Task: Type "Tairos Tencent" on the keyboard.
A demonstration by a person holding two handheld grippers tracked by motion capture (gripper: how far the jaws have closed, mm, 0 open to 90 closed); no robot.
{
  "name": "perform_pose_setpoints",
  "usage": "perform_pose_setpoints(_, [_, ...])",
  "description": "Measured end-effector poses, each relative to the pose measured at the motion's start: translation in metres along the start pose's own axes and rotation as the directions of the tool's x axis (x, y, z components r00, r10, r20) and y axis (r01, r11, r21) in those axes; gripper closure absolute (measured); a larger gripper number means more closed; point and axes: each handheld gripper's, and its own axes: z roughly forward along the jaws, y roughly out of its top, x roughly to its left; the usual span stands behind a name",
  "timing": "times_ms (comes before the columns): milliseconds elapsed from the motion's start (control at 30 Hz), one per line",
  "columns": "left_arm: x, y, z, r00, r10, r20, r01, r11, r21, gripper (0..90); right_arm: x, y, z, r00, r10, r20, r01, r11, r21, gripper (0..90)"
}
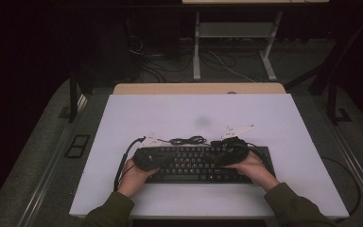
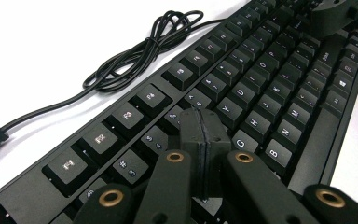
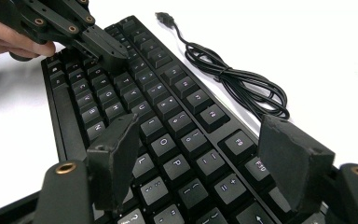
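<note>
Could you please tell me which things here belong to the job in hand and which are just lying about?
In the job:
keyboard
left gripper, jaws shut, tips over the keys
right gripper, jaws open above the keys

Lying about:
coiled cable behind the keyboard, with its plug loose on the table
table
second table beyond

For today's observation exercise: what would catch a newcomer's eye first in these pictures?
A black keyboard lies near the front edge of the white table, with a hand-held gripper over each end. The left gripper is shut, its tip down among the keys; the right gripper stands open above them. A coiled black cable lies just behind the keyboard.
</note>
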Motion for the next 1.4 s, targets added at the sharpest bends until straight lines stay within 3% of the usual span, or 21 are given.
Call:
perform_pose_setpoints(400, [-0.0012,0.0004,0.0009,1.0,-0.006,-0.007,0.007,0.9999,0.011,89.2,0.0,0.0,0.0001,1.0,-0.002,0.003,0.002,1.0,0.003,29.1])
perform_pose_setpoints(767, [-0.0019,0.0008,0.0027,0.9998,0.018,-0.001,-0.018,0.9993,0.034,89.3,0.0003,-0.0001,0.0007,1.0,-0.008,0.004,0.008,1.0,0.005,29.1])
perform_pose_setpoints(1033, [-0.0009,0.0013,-0.0002,1.0,-0.006,0.006,0.006,1.0,0.006,89.3,0.0004,0.0001,0.0002,1.0,-0.004,0.005,0.004,1.0,0.001,29.1])
perform_pose_setpoints(1400, [0.0003,0.002,-0.0042,1.0,-0.007,0.006,0.007,1.0,-0.006,89.3,0.0,0.0001,0.0001,1.0,-0.001,0.004,0.001,1.0,0.0,29.1])
